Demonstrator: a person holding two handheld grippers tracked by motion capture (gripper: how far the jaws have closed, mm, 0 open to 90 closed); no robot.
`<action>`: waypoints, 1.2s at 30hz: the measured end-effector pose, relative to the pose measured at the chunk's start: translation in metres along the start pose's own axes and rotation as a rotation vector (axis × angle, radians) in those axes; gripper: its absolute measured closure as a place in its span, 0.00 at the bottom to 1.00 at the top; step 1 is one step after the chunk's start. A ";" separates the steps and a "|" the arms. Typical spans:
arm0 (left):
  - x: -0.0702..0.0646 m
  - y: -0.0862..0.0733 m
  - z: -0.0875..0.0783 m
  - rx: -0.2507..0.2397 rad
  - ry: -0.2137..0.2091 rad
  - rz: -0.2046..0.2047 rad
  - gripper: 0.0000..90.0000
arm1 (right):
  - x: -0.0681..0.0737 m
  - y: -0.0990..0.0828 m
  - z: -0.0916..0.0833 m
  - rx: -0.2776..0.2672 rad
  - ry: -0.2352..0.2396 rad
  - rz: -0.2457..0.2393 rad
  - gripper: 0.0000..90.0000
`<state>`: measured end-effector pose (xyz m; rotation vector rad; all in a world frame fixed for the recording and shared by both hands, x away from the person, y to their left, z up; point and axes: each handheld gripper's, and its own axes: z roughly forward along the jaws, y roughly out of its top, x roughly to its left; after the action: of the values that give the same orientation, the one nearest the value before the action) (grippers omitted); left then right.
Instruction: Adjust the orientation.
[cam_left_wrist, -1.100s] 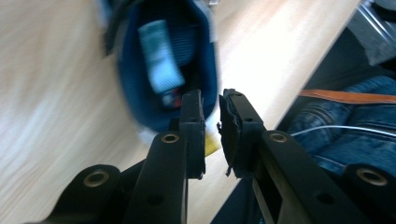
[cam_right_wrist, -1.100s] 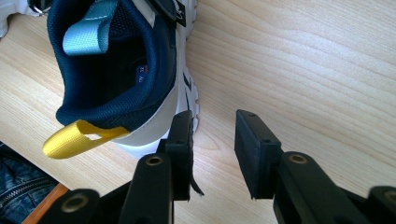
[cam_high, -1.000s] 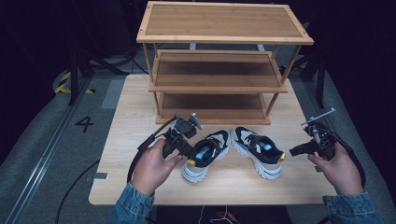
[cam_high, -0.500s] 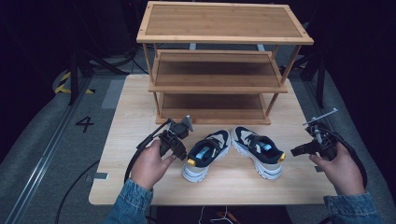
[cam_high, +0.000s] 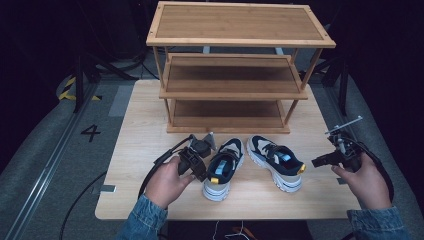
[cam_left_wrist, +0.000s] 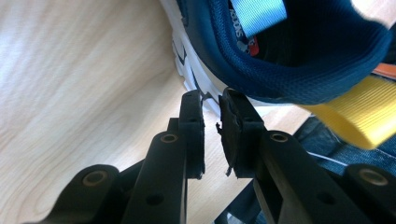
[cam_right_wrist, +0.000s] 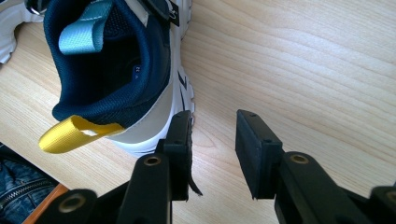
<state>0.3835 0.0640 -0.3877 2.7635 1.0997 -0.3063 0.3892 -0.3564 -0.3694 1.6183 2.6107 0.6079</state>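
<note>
Sneaker (cam_high: 222, 169), navy-white with yellow heel tab; left claw (cam_left_wrist: 211, 103) nearly closed, empty; right claw (cam_right_wrist: 212, 126) open.

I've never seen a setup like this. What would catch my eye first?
Probably the pair of sneakers at the front of the wooden table, navy and white with yellow heel loops. Behind them stands a bare three-tier bamboo shoe rack. A hand-held gripper flanks each side: the left hand-held gripper at one shoe's heel, the right hand-held gripper open over bare wood.
</note>
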 end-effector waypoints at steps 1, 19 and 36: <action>-0.002 0.001 0.002 0.010 -0.006 0.006 0.87 | 0.001 0.000 0.001 0.002 -0.002 0.000 0.74; -0.033 0.033 0.030 0.030 0.019 0.092 0.85 | -0.003 -0.006 -0.004 -0.007 -0.004 0.020 0.74; -0.036 0.018 -0.017 -0.089 -0.015 0.044 0.53 | -0.007 -0.009 -0.008 -0.016 -0.002 0.031 0.71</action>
<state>0.3728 0.0306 -0.3616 2.6992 1.0216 -0.2655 0.3830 -0.3691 -0.3665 1.6572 2.5772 0.6267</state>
